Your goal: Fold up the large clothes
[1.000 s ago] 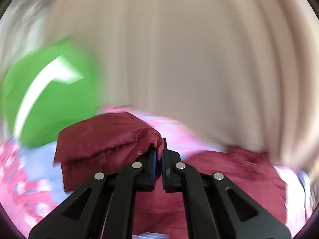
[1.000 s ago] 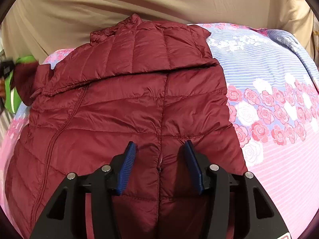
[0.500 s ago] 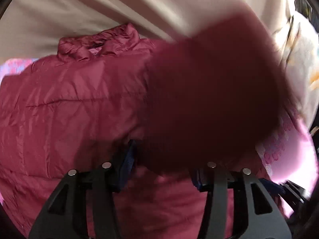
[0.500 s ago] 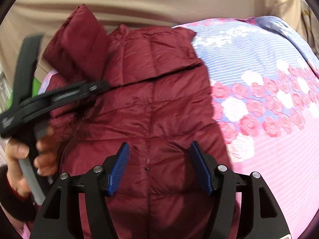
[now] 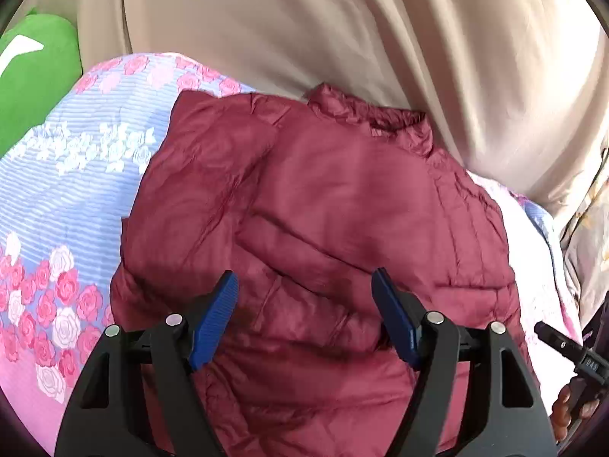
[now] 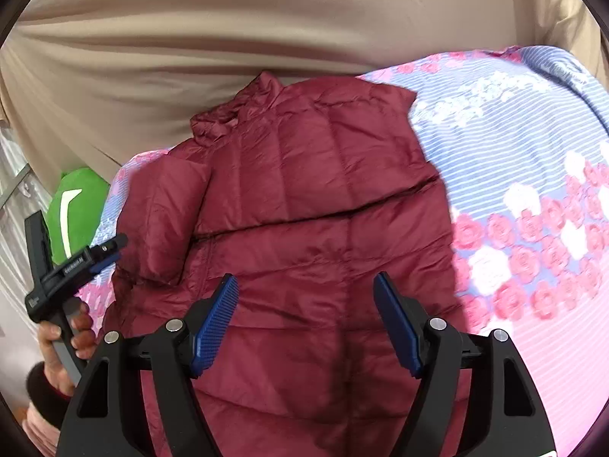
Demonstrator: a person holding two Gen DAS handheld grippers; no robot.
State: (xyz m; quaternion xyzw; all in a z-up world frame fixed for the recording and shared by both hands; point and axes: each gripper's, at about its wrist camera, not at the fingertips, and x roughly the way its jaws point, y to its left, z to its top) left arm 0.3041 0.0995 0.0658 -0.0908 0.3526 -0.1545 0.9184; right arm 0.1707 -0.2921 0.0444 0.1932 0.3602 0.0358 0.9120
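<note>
Both sleeves of maroon puffer jacket (image 6: 316,228) folded in; left tool (image 5: 304,316), right tool (image 6: 304,320) just opened wide, empty. Body fold toward 12 o'clock pending.

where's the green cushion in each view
Left wrist view: the green cushion sits at the far left edge, upper part, beyond the flowered bedspread.
Right wrist view: the green cushion is at the left, mid-height, just above the left tongs.
Shared landmark: the jacket collar against the beige curtain.
</note>
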